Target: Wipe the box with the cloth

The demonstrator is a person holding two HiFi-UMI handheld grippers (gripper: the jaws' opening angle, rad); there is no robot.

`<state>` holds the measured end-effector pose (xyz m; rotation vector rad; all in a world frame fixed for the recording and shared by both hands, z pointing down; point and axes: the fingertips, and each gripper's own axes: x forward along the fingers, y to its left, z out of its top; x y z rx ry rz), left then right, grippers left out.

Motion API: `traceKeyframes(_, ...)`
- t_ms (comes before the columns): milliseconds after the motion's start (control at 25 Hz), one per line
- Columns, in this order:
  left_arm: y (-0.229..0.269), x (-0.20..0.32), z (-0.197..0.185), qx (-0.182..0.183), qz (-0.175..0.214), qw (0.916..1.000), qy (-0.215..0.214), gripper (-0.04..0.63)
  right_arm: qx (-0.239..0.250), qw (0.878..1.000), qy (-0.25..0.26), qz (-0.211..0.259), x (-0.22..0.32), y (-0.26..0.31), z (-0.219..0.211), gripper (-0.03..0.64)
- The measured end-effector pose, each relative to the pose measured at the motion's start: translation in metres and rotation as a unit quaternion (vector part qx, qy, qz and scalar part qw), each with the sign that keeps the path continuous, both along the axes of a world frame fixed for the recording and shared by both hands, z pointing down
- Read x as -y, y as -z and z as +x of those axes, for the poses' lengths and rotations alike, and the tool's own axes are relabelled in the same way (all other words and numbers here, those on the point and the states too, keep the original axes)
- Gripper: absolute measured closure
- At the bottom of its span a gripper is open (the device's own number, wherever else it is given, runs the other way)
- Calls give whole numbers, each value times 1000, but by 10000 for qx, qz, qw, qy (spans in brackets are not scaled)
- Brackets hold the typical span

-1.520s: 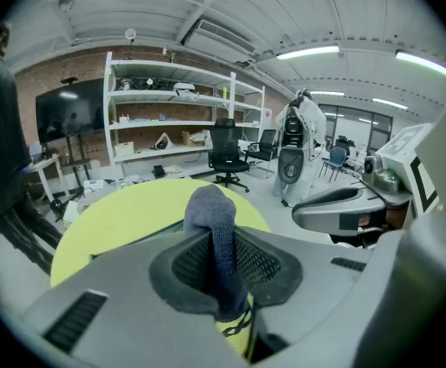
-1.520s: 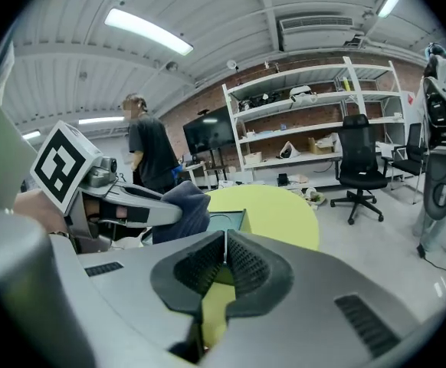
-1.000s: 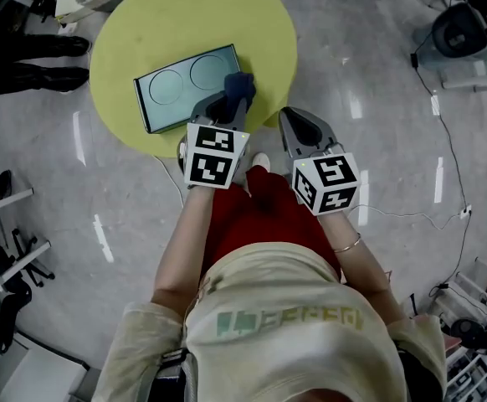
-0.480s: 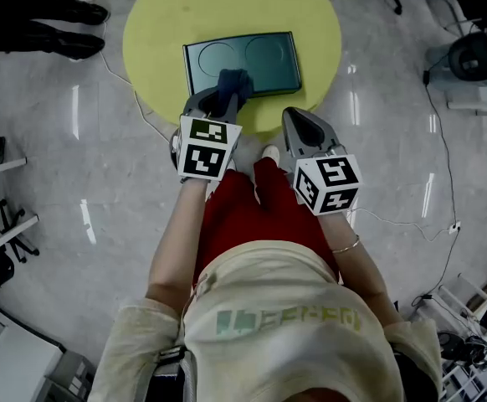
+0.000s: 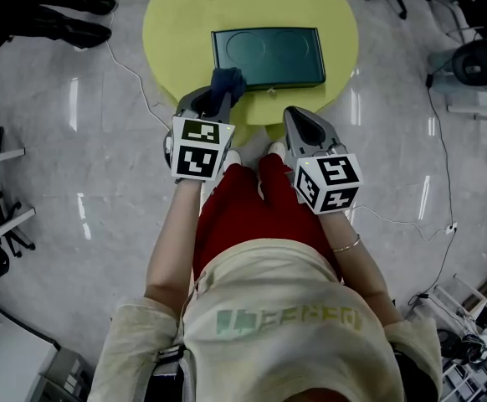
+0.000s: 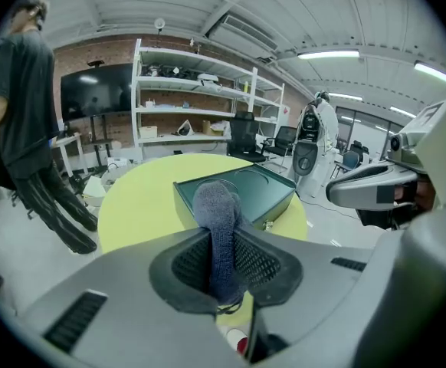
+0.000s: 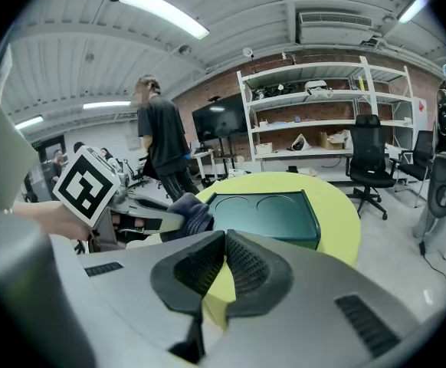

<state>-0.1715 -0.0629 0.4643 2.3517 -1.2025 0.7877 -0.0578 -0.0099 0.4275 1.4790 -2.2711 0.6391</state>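
The left tool (image 5: pixel 216 100) is clamped on the dark cloth (image 5: pixel 228 80) by the green box's (image 5: pixel 269 57) 7 o'clock corner on the yellow surface (image 5: pixel 172 32). The right tool (image 5: pixel 299 122), jaws together and empty, hovers at the box's 5 o'clock.

— Entry one?
— Round yellow desk (image 5: pixel 172 28), standing on a glossy grey floor (image 5: pixel 59 224).

— Anyone nearby?
— One bystander (image 7: pixel 162 140) in dark clothes, standing beyond the desk. Dark shoes (image 5: pixel 84 32) are on the floor close to its rim.

— Back of the room?
— Brick wall. White shelving unit (image 7: pixel 323 106) holding assorted small goods. Dark screen (image 7: pixel 219 117) left of it. Black office chair (image 7: pixel 370 167) in front of the shelves. Strip lights (image 7: pixel 162 10) on the ceiling.
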Motion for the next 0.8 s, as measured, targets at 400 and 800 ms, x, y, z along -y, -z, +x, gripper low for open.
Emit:
traceKeyframes(400, 0, -33, -13, 120, -130, 9983, 552, 534, 59, 10000, -47, 40, -10, 0, 32, 578)
traceKeyframes(800, 3, -58, 140, -180, -227, 9979, -574, 534, 166, 9991, -381, 9, -26, -3, 116, 578)
